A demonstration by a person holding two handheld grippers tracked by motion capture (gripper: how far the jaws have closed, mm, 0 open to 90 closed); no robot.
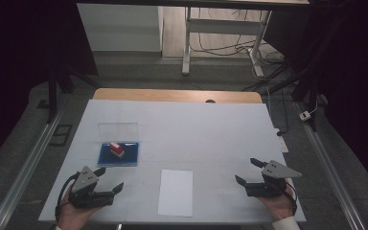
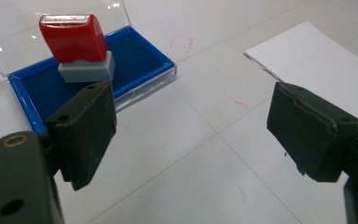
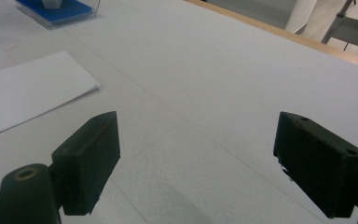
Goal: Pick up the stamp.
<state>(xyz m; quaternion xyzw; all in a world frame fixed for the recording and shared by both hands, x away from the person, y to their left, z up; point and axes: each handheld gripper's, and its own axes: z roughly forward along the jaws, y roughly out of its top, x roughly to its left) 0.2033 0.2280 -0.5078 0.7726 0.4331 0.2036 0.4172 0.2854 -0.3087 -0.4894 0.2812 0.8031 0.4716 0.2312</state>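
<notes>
Stamp [image 1: 117,149] standing upright on ink pad [image 1: 130,158], ahead of the nearer left gripper [image 1: 109,183]; both left and right gripper [image 1: 247,171] jaws apart, empty.

We see a red stamp [image 2: 73,38] with a grey base standing upright on the blue ink pad [image 2: 135,60]. The pad's clear lid [image 1: 118,131] is open, and the pad lies at the worktop's left, well apart from the white paper sheet [image 1: 176,192].

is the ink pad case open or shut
Open. The ink pad case has its clear lid swung back, leaving the blue pad bare, and the red stamp stands upright on it.
</notes>
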